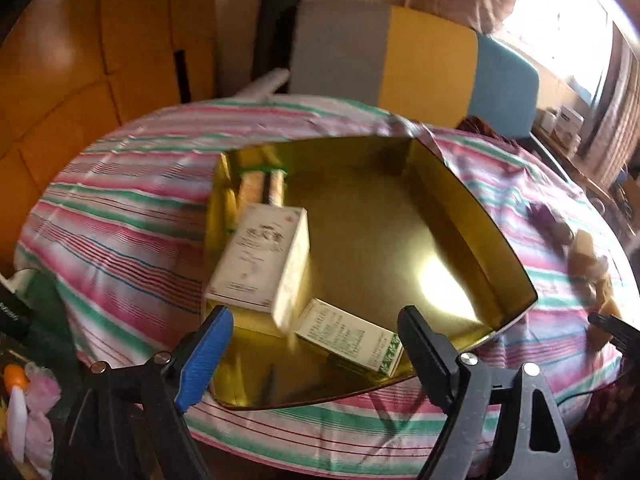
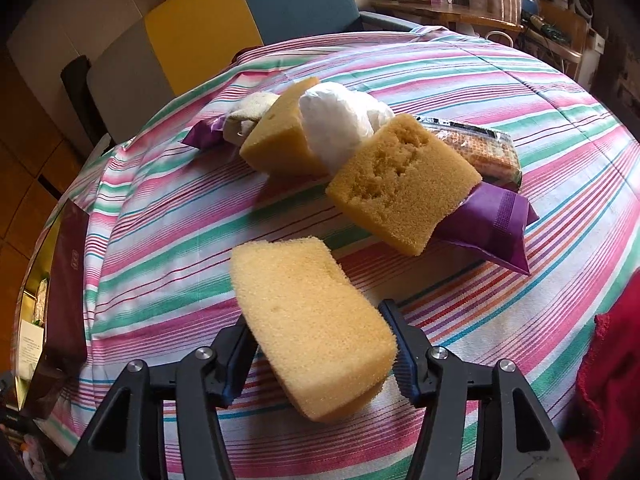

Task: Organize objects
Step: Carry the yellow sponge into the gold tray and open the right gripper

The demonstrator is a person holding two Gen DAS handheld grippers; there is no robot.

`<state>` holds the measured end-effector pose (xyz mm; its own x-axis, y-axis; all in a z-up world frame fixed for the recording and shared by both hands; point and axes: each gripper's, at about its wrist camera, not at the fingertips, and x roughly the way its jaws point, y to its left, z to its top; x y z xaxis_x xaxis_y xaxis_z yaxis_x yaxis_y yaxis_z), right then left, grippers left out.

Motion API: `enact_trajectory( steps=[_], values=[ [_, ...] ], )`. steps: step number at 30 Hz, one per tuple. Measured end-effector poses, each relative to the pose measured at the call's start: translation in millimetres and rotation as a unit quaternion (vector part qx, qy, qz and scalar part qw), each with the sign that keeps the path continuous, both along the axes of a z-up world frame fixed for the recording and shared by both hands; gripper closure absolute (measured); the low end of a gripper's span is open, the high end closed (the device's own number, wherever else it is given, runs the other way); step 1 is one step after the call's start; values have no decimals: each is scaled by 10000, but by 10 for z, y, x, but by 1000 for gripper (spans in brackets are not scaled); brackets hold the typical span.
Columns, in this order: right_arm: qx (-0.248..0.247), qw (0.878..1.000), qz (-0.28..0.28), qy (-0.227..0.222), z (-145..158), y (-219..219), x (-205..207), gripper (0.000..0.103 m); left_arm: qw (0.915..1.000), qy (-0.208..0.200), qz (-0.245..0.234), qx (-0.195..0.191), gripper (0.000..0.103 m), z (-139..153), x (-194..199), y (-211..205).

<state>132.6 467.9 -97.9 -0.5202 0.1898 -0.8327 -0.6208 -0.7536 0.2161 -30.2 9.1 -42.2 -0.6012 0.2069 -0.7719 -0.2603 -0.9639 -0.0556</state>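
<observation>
In the left wrist view a gold tin box (image 1: 472, 216) lies open on the striped tablecloth. Inside it are a tall cream carton (image 1: 260, 260), a flat green-and-white carton (image 1: 352, 336) and some packets (image 1: 260, 184) at its far left corner. My left gripper (image 1: 312, 328) is open and empty, just above the tin's near edge. In the right wrist view my right gripper (image 2: 320, 344) is shut on a pale yellow sponge (image 2: 308, 328), held above the cloth. Beyond lie two darker sponges (image 2: 400, 184) (image 2: 284, 136), a white bundle (image 2: 340, 120), purple packets (image 2: 492, 228) and a wafer pack (image 2: 480, 148).
The table wears a pink, green and white striped cloth (image 2: 480, 76). The tin's dark lid (image 2: 68, 280) stands at the far left of the right wrist view. Chairs with grey, yellow and blue backs (image 1: 428, 60) stand behind the table. A red cloth (image 2: 612, 380) is at the right edge.
</observation>
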Motion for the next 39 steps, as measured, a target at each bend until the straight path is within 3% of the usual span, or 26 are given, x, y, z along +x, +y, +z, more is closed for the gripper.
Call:
enact_trajectory(
  steps=[2,8,13,17,22,27,33,36,38,39],
  values=[
    [-103,9999,-16,75,25,11,6,55,9999,118,61,-25,17,43,22,-26],
    [-133,9993,250,234,221,-131,-105,56,9997,232,87,-19,17,94,64,-92],
    [-65,9928,1062,549,570,-564,-440,56,9996,230,170,45,17,77,96,-190],
    [77,9769,1977,807,863,-1121,-798,56,9993,248,255,67,17,73,112,-280],
    [-60,9459,3127,867,1026,-1880,-1329,55,9988,272,395,124,17,82,102,-425],
    [-109,9212,3866,427,818,-2601,-1882,53,9973,278,634,262,17,89,104,-643],
    [-181,9063,4204,-389,242,-3126,-2306,53,9935,259,1042,386,17,63,60,-918],
    [-312,8980,4359,-504,113,-3326,-2346,52,9918,317,1159,430,17,66,53,-983],
    [-354,8901,4518,-494,101,-3452,-2341,45,9916,303,1177,433,17,49,51,-993],
    [-389,8864,4586,-500,92,-3501,-2340,34,9916,288,1180,450,17,37,53,-1002]
  ],
)
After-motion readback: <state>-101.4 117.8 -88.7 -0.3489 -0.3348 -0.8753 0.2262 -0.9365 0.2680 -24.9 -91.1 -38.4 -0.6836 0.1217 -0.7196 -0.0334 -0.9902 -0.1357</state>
